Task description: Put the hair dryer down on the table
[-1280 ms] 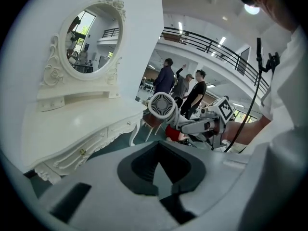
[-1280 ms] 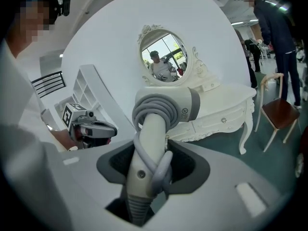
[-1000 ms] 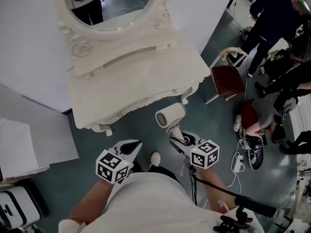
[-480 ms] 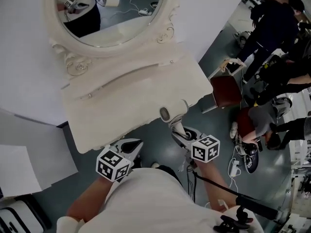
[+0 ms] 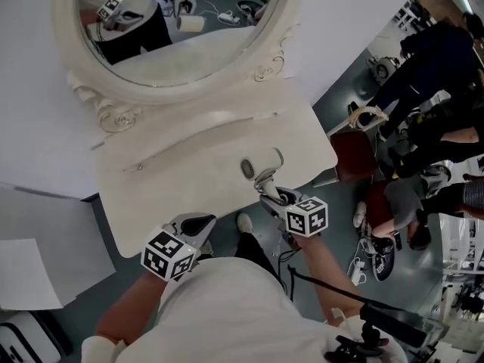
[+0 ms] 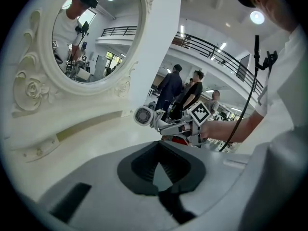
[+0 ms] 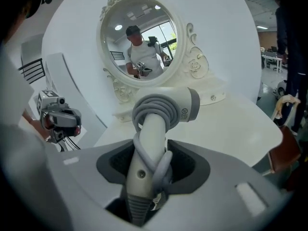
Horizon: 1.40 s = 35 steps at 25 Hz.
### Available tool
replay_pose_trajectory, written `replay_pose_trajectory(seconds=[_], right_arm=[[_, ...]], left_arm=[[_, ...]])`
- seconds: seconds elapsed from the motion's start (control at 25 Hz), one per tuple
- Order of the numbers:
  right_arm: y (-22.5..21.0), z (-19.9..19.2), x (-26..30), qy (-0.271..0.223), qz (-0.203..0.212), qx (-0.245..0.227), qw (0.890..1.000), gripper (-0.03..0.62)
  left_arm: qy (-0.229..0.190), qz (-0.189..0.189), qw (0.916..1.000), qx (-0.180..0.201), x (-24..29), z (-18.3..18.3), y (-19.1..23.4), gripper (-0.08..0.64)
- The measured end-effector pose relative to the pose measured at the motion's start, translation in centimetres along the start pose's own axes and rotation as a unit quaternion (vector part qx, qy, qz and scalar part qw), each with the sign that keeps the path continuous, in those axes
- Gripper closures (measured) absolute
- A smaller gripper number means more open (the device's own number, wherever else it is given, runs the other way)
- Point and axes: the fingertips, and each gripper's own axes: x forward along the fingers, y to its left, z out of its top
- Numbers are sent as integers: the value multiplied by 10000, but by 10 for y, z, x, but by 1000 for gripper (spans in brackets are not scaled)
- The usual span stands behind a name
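The white hair dryer (image 5: 259,166) has its grey cord wound round the handle. My right gripper (image 5: 281,197) is shut on that handle, and the barrel is over the front right part of the white dressing table (image 5: 181,174). In the right gripper view the handle (image 7: 149,148) rises between the jaws and the barrel (image 7: 168,107) lies across above them. I cannot tell whether the dryer touches the tabletop. My left gripper (image 5: 190,224) stands open and empty at the table's front edge. From it I see the dryer (image 6: 143,115) and the right gripper (image 6: 179,127) to the right.
An oval carved mirror (image 5: 174,21) stands at the back of the table against a white wall. A chair with a red seat (image 5: 352,154) is right of the table. Several people (image 5: 442,74) stand further right among cables and shoes on the floor. White panels (image 5: 38,240) lie left.
My right gripper has carried the dryer forward, from over the floor in front of the table to over the tabletop. The left gripper has come up to the table's front edge.
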Motion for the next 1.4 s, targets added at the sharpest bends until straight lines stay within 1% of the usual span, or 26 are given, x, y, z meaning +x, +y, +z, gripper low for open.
replay_pose_trajectory(seconds=[0.08,0.2,0.36,0.44,0.64,0.88,1.04,1.16,1.4], right_arm=[[-18,6,16,154,72,-87,9998,405],[-48,16,37,497,208,-357,9979,405],[-84,27,61,881,397,-681,9930,405],[-98,31,74,1062,490,-881,9892,405],[-119,30,104,1577,821,-1652,9701,403],[-136,40,133,1901,1168,-2431,9440,403],[-145,50,150,1936,1337,-2859,9289,403],[-147,58,161,1904,1428,-3091,9208,403],[-152,66,178,1744,1460,-3660,9024,403]], left_arm=[[-21,137,9999,-17,8,12,9,557],[-139,370,9991,-129,24,33,19,557],[-212,635,9977,-134,48,64,28,557],[-256,788,9964,-201,57,77,36,558],[-231,1118,9928,-360,78,94,49,557],[-328,1556,9847,-713,92,107,59,558],[-408,1833,9782,-882,95,109,66,557],[-449,2036,9726,-1024,93,107,69,557],[-462,2267,9657,-1179,91,107,72,557]])
